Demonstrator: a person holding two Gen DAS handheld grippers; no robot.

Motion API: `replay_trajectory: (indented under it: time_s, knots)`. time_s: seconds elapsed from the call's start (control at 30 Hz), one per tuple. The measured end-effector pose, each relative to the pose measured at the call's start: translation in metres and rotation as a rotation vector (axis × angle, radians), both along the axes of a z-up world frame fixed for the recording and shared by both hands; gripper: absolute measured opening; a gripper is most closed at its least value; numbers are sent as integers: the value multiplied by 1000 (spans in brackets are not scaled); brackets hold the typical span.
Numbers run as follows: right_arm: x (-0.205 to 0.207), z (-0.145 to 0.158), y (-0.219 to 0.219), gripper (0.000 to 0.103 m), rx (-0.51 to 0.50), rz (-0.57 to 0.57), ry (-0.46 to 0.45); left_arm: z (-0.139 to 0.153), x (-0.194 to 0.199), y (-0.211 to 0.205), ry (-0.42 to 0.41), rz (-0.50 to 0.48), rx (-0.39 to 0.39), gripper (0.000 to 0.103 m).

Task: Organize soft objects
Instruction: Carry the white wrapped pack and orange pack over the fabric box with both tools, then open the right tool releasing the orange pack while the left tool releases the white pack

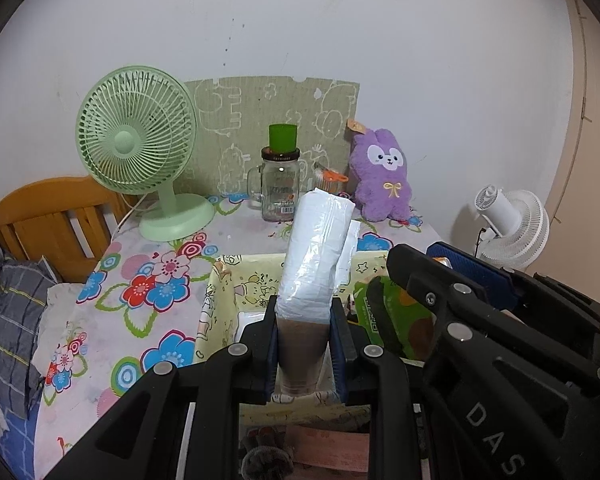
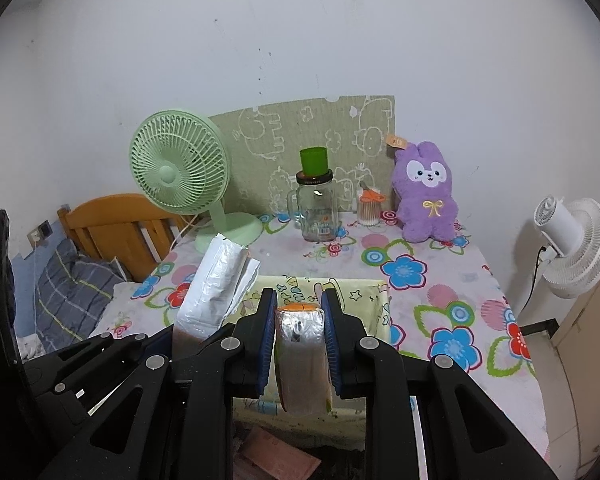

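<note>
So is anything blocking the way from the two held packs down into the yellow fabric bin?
Nothing visible. The left gripper holds the wrapped cup stack and the right gripper the green pack right above the bin, whose top is open.

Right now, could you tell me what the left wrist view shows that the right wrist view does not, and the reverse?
Only the left wrist view shows the green packet seen from outside, with the right gripper shut on it.

Only the right wrist view shows the white wall socket by the wooden headboard, and the packet's clear end with an orange top.

Both show the sleeve of plastic cups held by the left gripper, the yellow cartoon box, green fan, glass jar, purple plush rabbit and white fan.
</note>
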State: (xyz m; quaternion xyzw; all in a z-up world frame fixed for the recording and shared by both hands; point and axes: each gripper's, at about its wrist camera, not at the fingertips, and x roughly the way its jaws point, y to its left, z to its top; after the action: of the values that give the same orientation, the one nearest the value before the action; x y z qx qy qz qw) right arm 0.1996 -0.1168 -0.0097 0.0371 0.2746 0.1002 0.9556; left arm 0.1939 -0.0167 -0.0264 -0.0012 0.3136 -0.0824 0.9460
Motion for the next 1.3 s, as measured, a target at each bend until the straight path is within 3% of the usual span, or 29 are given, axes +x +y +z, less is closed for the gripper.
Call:
replay_trajectory:
  time_s: [1.1,1.2,1.3]
  knots:
    - [77,-45,9,26,-30,-31,46,-47,76,6,117,9,16,22]
    - [80,-50,10,26,-29,-28,47,-52,79,6,139,10,23,33]
    - [82,-51,13,26,-58,-27,40,-54,80,7,141,12,30,37]
